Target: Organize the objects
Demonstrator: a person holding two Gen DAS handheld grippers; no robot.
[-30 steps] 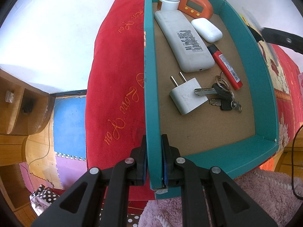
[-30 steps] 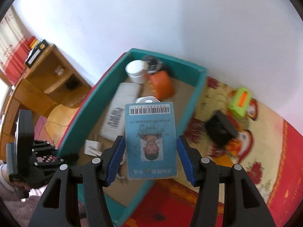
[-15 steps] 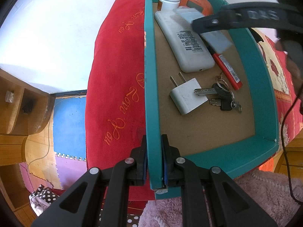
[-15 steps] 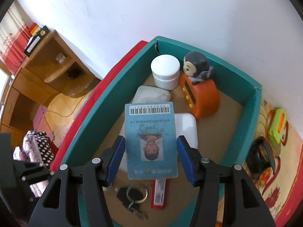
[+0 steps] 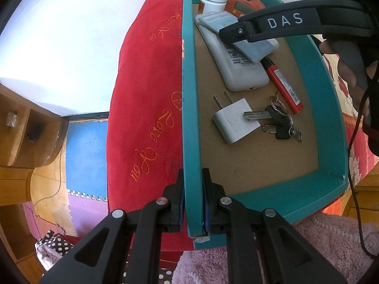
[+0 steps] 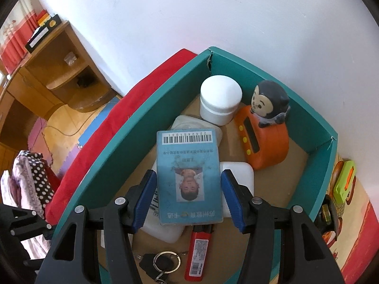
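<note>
Teal cardboard box [image 5: 189, 94] sits on a red blanket [image 5: 144, 99], and everything else is placed against it. At its near corner the left gripper [image 5: 193, 198] is pinched hard onto the side wall, one pad outside and one inside. Above the far half of the box, the right gripper [image 6: 189, 196] holds a blue ID card [image 6: 189, 177] flat by its two long edges, pads pressed to either side, barcode end pointing toward the far wall. Whether the card touches the things under it cannot be told. Inside, against the far wall, stand a white jar [image 6: 220, 99] and, just beside it, an orange clock with a monkey figure [image 6: 265, 130]. Below the card lie a long white remote [image 5: 234, 64] and a white case [image 6: 239, 177], with a red lighter [image 5: 284, 87] beside the remote toward the right wall. Nearer the clamped corner rest a white plug adapter [image 5: 234, 120] and a bunch of keys [image 5: 277, 120], a key blade lying on the adapter. Outside the right wall, on a patterned cloth, lies a green object [image 6: 344, 179].
</note>
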